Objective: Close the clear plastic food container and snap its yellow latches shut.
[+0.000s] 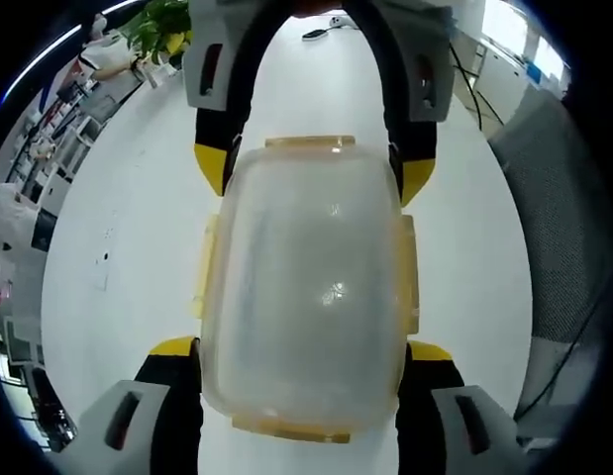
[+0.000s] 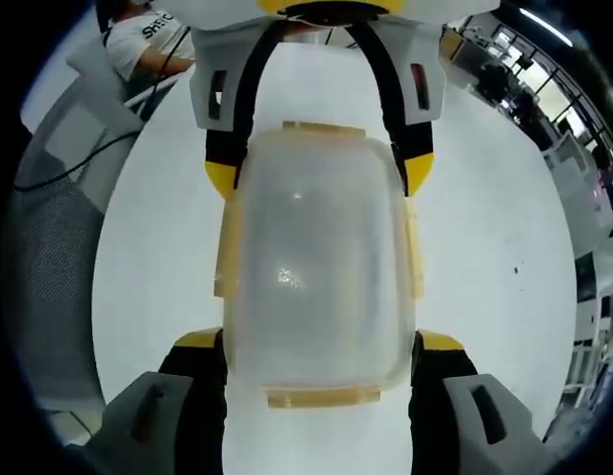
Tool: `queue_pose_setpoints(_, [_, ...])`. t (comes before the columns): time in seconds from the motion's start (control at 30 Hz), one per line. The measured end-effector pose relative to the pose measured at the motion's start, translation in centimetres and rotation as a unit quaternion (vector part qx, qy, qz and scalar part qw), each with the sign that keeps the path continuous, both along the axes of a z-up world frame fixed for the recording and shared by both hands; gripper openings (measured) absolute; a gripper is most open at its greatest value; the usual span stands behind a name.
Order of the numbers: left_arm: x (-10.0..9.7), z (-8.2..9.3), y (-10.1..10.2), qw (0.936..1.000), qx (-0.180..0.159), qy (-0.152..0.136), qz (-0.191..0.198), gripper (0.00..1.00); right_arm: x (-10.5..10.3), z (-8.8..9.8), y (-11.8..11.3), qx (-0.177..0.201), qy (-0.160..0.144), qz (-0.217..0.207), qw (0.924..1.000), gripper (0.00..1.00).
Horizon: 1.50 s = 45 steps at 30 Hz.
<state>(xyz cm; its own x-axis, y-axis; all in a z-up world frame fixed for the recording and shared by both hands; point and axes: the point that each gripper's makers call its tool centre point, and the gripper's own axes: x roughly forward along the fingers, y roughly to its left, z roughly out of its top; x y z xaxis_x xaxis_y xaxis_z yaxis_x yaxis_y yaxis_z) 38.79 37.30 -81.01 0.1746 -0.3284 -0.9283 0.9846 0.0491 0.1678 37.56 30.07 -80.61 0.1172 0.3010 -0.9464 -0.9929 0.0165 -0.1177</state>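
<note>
The clear plastic container (image 1: 306,287) lies on the white table (image 1: 128,228), seen from above with its lid on. Pale yellow latches (image 1: 311,143) sit on all of its sides; whether they are snapped down I cannot tell. My left gripper (image 1: 301,348) grips the container's near end, its yellow-tipped jaws against both long sides. My right gripper (image 1: 314,170) clasps the far end the same way. In the right gripper view the container (image 2: 321,267) sits between my right gripper (image 2: 321,341) below and the left gripper (image 2: 319,173) above.
A grey mesh chair (image 1: 559,228) stands off the table's edge, with a cable hanging by it. A green plant (image 1: 162,28) and a small dark object (image 1: 316,33) sit at the table's far end. A person in a white shirt (image 2: 148,40) is beyond the table.
</note>
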Motion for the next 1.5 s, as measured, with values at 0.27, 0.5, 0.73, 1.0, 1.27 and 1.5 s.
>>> queue_pose_setpoints(0.27, [1.7,0.0,0.2,1.0,-0.002,-0.001,0.001,0.78,1.7,0.0,0.1,0.006,-0.002,-0.002,1.0,0.73])
queue_pose_setpoints(0.5, [2.7,0.0,0.1,1.0,-0.003,-0.002,-0.001,0.78,2.7,0.0,0.0,0.007,-0.002,-0.004,1.0,0.73])
queue_pose_setpoints(0.73, [3.7,0.0,0.0,1.0,0.0,-0.003,-0.001,0.78,3.7,0.0,-0.1,0.004,-0.002,-0.004,1.0,0.74])
queue_pose_setpoints(1.0, [4.0,0.0,-0.1,1.0,-0.003,-0.002,0.0,0.78,4.0,0.0,-0.2,0.002,-0.002,-0.003,1.0,0.74])
queue_pose_setpoints(1.27, [4.3,0.0,-0.2,1.0,-0.001,-0.004,-0.002,0.78,4.2,0.0,-0.1,0.007,-0.002,-0.007,1.0,0.74])
queue_pose_setpoints(1.5, [4.3,0.0,-0.2,1.0,0.003,-0.006,-0.001,0.79,4.2,0.0,-0.1,0.006,-0.006,-0.01,0.9999,0.74])
